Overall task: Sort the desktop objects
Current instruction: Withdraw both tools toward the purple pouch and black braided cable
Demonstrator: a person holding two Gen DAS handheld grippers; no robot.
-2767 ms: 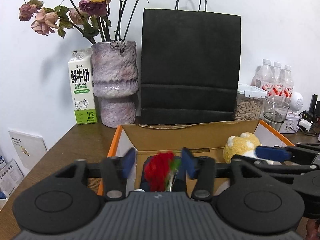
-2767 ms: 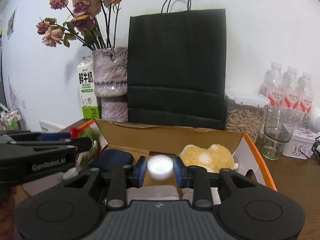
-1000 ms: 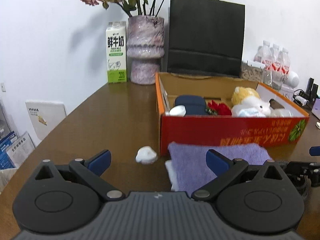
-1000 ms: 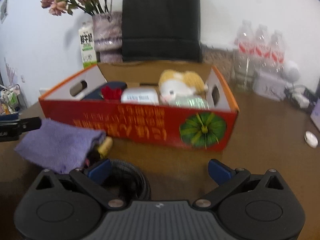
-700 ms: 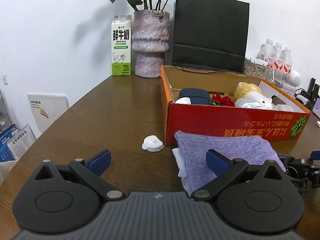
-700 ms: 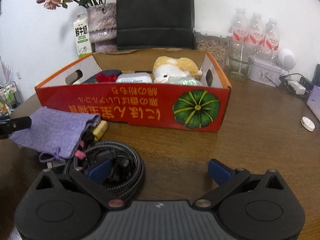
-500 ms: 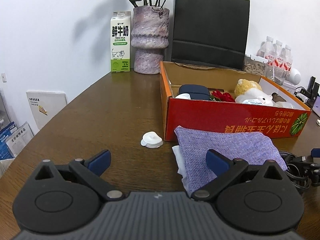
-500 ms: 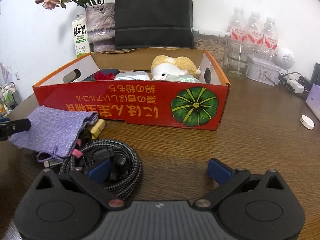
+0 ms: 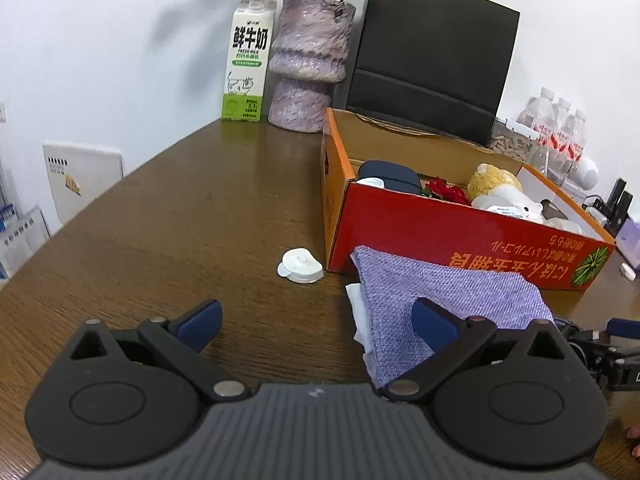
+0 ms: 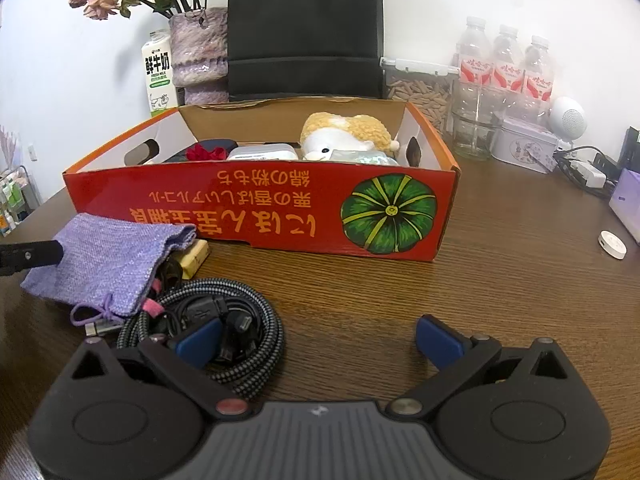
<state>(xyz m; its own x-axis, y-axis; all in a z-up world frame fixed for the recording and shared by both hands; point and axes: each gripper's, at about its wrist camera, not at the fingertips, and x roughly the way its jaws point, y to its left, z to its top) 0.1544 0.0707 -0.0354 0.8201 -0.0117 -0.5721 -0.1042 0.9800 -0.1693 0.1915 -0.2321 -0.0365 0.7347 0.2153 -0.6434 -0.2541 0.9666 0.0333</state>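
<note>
A red cardboard box [image 9: 460, 240] [image 10: 256, 208] on the brown table holds a plush toy [image 10: 344, 136], a red flower [image 9: 446, 192], a dark blue case [image 9: 390, 172] and a white pack [image 10: 262, 153]. In front of it lie a purple cloth pouch [image 9: 440, 300] [image 10: 108, 256], a coil of braided cable [image 10: 224, 328], a yellowish block [image 10: 194, 256] and a small white cap [image 9: 300, 266]. My left gripper [image 9: 316, 322] is open above the table beside the pouch. My right gripper [image 10: 318, 338] is open, its left finger over the cable coil. Neither holds anything.
At the back stand a milk carton [image 9: 248, 64], a purple vase [image 9: 310, 64] with dried roses, a black paper bag [image 10: 304, 32], water bottles [image 10: 508, 68], a jar [image 10: 418, 88] and a glass. A white disc [image 10: 612, 244] and a power strip lie at the right.
Both grippers let go of the flower and the white item in the box, opened and drew back. Over the last second they have edged nearer the pouch and cable.
</note>
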